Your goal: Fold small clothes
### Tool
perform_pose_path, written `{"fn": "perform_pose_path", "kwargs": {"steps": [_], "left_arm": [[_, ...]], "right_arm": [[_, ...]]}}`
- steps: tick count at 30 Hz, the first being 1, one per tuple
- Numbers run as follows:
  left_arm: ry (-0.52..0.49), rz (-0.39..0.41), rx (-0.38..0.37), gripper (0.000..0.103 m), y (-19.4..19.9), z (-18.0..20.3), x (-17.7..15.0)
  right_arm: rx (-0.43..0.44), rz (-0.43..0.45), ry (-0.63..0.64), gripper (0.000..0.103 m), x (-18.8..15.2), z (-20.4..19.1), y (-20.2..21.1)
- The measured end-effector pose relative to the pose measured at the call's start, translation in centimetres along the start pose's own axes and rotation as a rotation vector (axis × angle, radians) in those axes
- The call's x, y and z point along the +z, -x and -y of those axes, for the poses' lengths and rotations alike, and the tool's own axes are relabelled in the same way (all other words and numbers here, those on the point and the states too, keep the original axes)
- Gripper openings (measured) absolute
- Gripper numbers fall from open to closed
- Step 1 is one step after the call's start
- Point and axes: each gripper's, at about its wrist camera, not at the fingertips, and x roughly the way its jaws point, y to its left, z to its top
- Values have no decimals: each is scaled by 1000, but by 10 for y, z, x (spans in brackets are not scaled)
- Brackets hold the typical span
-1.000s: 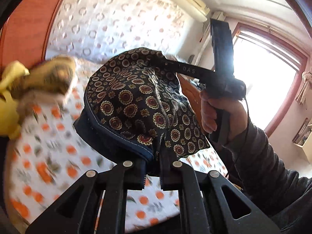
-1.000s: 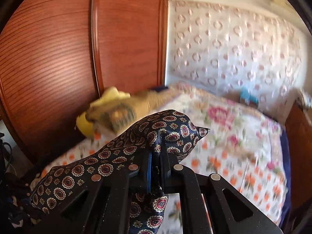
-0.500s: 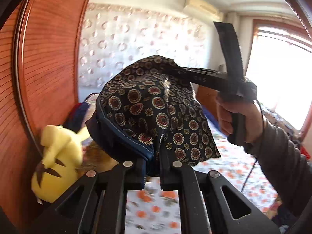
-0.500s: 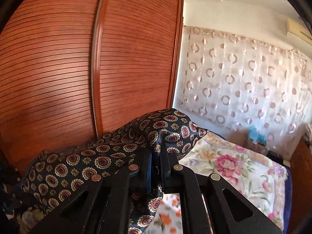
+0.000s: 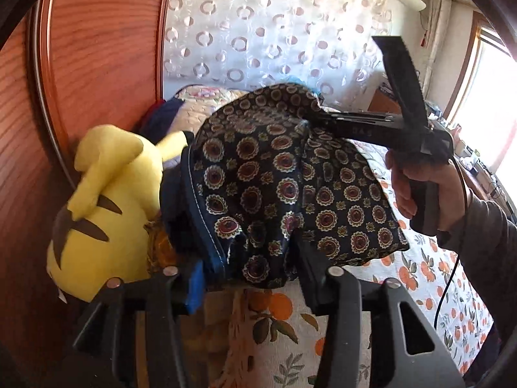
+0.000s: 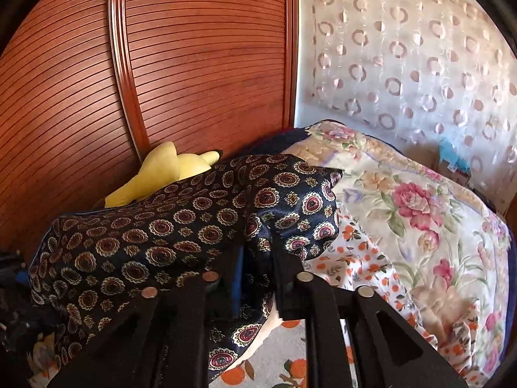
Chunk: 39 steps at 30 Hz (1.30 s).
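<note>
A small navy garment (image 5: 278,187) with red-and-gold medallions and a blue-stitched waistband hangs in the air over the bed. My left gripper (image 5: 248,278) stands open, its fingers wide apart, and the cloth's lower edge drapes between them. My right gripper (image 6: 258,268) is shut on the garment (image 6: 181,226), pinching a fold near its corner. In the left wrist view the right gripper (image 5: 310,119) holds the cloth's top edge, with the person's hand on its handle.
A yellow plush toy (image 5: 106,213) lies against the wooden wardrobe door (image 6: 161,64) at the left. The bed has an orange-print sheet (image 5: 436,284) and a floral quilt (image 6: 420,213). A patterned curtain (image 6: 404,64) hangs behind. A window (image 5: 494,97) is at the right.
My left gripper has opened: its fingers were pinched on the cloth before and now stand apart. Both cameras tilted down toward the bed and plush toy.
</note>
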Motion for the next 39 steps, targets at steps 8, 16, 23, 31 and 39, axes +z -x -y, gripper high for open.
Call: {"fn": "perform_pose_path", "kwargs": {"steps": [8, 16, 23, 31, 39], "left_arm": [[-34, 97, 130, 60, 38, 8, 8], [-71, 178, 111, 87, 68, 56, 3], [-114, 189, 86, 87, 82, 118, -7], [-139, 210, 56, 87, 95, 184, -29], [-171, 239, 20, 87, 111, 237, -53]], "right_arm": [[20, 43, -82, 50, 0, 0, 44], [-11, 106, -140, 52, -70, -7, 150], [-85, 158, -157, 53, -115, -20, 242], [-193, 219, -184, 60, -166, -39, 321], [-349, 254, -245, 61, -216, -61, 369]]}}
